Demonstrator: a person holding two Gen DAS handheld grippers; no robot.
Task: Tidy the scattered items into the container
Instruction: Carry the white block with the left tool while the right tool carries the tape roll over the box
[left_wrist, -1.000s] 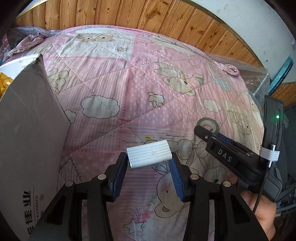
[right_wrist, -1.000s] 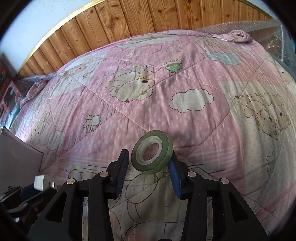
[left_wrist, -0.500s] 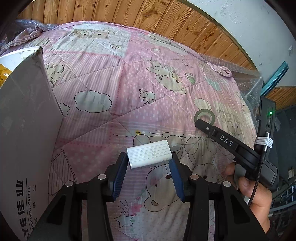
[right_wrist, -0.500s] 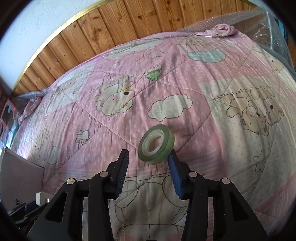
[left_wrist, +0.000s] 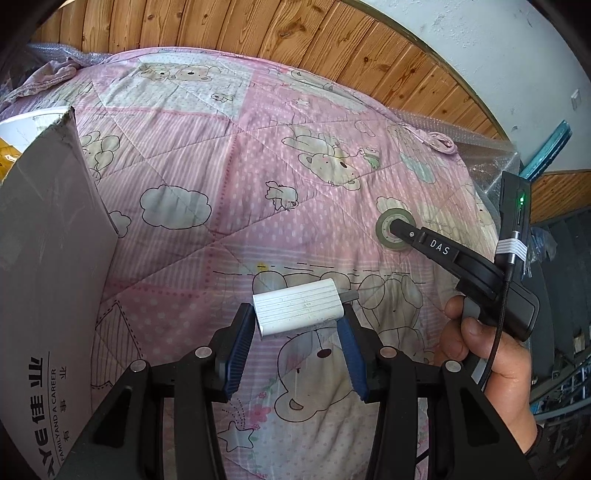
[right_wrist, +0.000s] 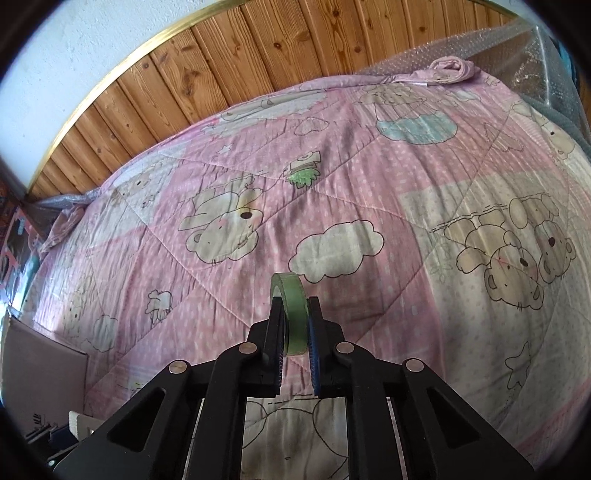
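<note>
A: How does the left tool (left_wrist: 299, 328) sit?

B: Low over the bed, aimed forward across the pink bear-print quilt (left_wrist: 229, 192). Its two blue-padded fingers (left_wrist: 240, 354) stand apart and clamp a white charger (left_wrist: 300, 311) by its short ends.

A: Which way does the charger lie?

B: Its long axis runs crosswise, from one finger to the other, slightly tilted up to the right. A small metal stub sticks out past the right end. The ribbed broad face looks up toward the camera.

A: And the right tool (right_wrist: 297, 341)?

B: In its own view the fingers are drawn narrow, gripping a green tape roll (right_wrist: 293, 314) between them. The roll stands on edge, its flat faces against the pads, so only the green outer band shows, and it juts up beyond the fingertips.

A: Can the left camera see that too?

B: Yes. From there the right tool (left_wrist: 397, 229) reaches in from the right, slanting up and leftward, held by a hand (left_wrist: 487, 358) wrapped round its black grip. Its tip overlaps the roll's round face (left_wrist: 388, 236), which shows over the quilt, well to the right of the charger.

A: Where is the container?

B: A cardboard box (left_wrist: 48, 266) rises at the left edge of the left view, its torn grey flap near the quilt. In the right view it shows at the far lower left.
</note>
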